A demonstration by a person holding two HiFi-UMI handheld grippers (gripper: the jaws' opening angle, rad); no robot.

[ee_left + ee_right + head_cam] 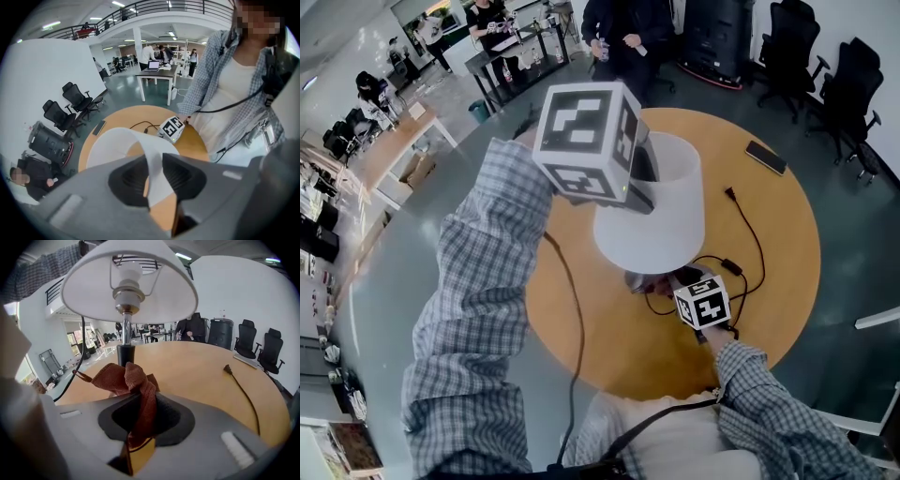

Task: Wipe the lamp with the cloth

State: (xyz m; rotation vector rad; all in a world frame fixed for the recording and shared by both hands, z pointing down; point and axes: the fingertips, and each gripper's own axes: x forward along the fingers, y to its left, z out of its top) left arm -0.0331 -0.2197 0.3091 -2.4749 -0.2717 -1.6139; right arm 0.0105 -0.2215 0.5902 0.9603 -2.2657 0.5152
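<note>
A table lamp with a white shade (661, 211) stands on the round wooden table (778, 253). My left gripper (642, 178) reaches down from above. It is shut on the shade's rim (152, 173), which runs between the two pads. My right gripper (680, 281) is low beside the lamp's base (637, 279). It is shut on a bunched red-brown cloth (136, 385). In the right gripper view the cloth is just in front of the dark lamp stem (124, 341), under the shade (159, 291). Whether the cloth touches the stem I cannot tell.
A black power cable (755, 239) loops over the table to the right of the lamp, with its plug (228, 368) lying loose. A dark phone (766, 157) lies near the far right edge. Office chairs (848, 89) and people stand beyond the table.
</note>
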